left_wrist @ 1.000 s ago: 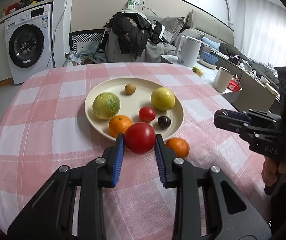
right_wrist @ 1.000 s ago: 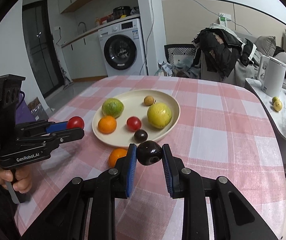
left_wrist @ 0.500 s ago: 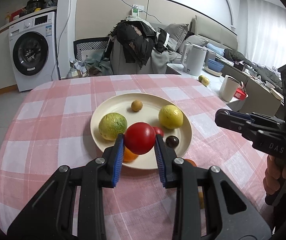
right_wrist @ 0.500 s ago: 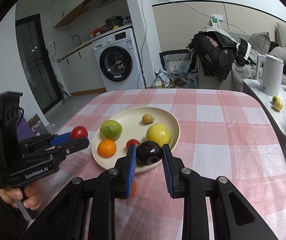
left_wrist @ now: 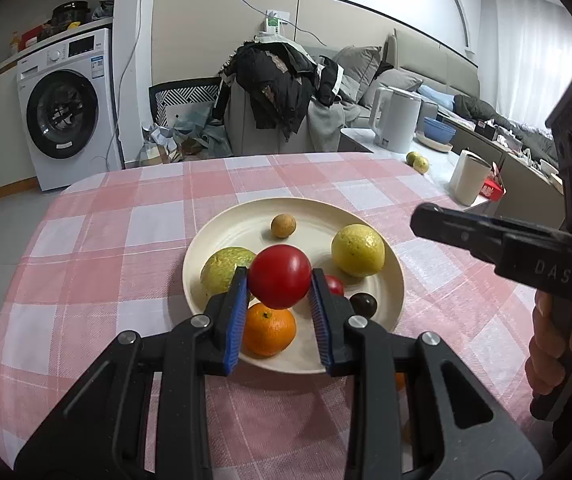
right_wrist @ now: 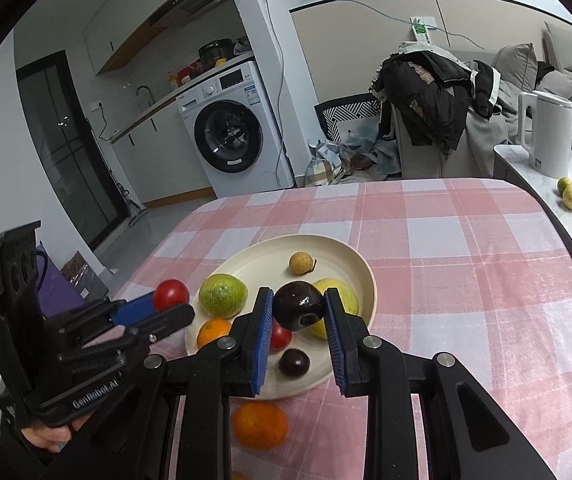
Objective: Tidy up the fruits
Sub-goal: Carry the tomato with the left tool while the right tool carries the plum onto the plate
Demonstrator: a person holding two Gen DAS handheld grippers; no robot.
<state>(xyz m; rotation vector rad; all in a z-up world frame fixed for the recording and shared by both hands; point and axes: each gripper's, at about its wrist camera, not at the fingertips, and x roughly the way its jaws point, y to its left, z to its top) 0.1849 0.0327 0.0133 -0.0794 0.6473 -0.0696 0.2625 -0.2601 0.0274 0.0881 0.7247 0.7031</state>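
Your left gripper is clamped on a red tomato, its blue pads pressed against both sides of the fruit, and you hold it above the near part of the cream plate. The plate sits on the pink checked tablecloth.

On the plate, going left to right in your left wrist view: a green citrus partly behind the left finger, an orange at the near rim under the tomato, a small brown round fruit towards the far side, a small red tomato peeking out beside the right finger, a dark plum-like fruit near the rim, and a yellow lemon on the right.

Your right gripper is closed around a dark purple fruit, gripped between its blue pads above the near right part of the plate, in front of the lemon. A second orange lies on the cloth, off the plate, just below its near rim.

Beyond the table stand a washing machine, a chair heaped with dark clothes and a white kettle.
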